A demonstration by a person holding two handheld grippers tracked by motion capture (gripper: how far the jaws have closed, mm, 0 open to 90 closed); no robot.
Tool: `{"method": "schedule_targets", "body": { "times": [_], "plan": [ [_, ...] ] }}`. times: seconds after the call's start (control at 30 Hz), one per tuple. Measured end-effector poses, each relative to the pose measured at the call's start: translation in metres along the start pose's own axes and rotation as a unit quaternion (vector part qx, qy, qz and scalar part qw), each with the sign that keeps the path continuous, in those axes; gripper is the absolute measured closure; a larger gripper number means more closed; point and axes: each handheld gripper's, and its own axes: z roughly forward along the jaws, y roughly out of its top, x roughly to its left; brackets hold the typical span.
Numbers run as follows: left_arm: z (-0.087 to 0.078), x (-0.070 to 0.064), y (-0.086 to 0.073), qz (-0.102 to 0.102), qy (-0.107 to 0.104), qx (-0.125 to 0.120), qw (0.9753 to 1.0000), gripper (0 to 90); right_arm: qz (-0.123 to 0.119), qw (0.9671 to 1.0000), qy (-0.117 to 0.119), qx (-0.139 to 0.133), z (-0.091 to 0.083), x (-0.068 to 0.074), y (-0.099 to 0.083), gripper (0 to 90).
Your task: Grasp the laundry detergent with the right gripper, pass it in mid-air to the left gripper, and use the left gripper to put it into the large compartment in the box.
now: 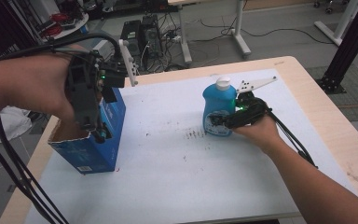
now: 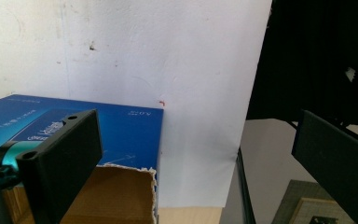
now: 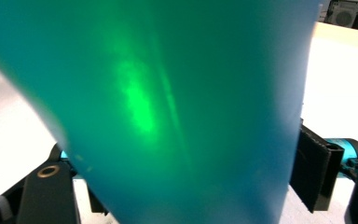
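My right gripper (image 1: 220, 120) clamps the blue bottle (image 1: 218, 106), which stands upright on the white mat (image 1: 177, 163) near the table's middle. My left gripper (image 1: 98, 133) hangs wide open and empty over the open blue box (image 1: 91, 156) at the mat's left edge.

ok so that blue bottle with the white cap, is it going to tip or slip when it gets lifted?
Probably not slip: the right gripper has its jaws against both sides of the blue bottle, low on the body. Its plastic looks smooth and glossy, so a loose grip could slide. It stands tall and narrow on the white mat, and held that low it might lean. Its weight can't be judged.
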Motion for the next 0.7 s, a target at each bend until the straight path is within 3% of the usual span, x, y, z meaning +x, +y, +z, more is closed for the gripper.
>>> {"method": "schedule_targets", "body": {
  "times": [0.7],
  "plan": [
    [0.0040, 0.0027, 0.0013, 0.000, -0.003, 0.000, 1.0000, 1.7, -0.012, 0.9998, 0.012, 0.002, 0.0008, 0.0016, -0.0009, 38.1]
  ]
}}
